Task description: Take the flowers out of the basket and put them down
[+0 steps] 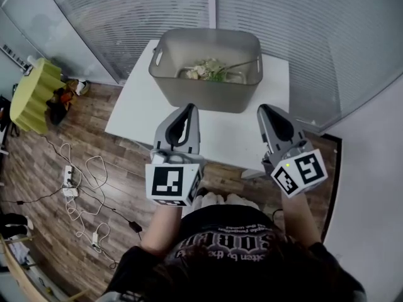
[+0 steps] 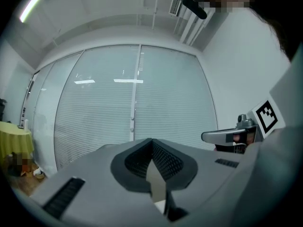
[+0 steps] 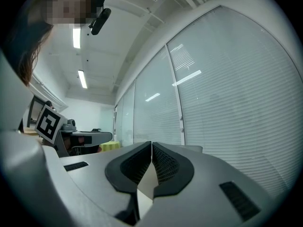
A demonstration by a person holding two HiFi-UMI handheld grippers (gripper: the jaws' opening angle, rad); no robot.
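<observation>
The flowers (image 1: 208, 70) lie deep in the grey basket (image 1: 201, 96) at the upper middle of the head view, on the white worktop (image 1: 227, 140). The left tongs (image 1: 187, 108) and right tongs (image 1: 262, 109), lower down and short of the basket, are pressed together on nothing. Reaching in unopened could shove the bunch or knock the rim, and pinching petals may tear them.

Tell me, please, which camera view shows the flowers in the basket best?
The head view: it looks down into the grey basket, where the flowers lie on its bottom. The left gripper view and the right gripper view look level past their shut jaws at the window blinds and show no flowers.
</observation>
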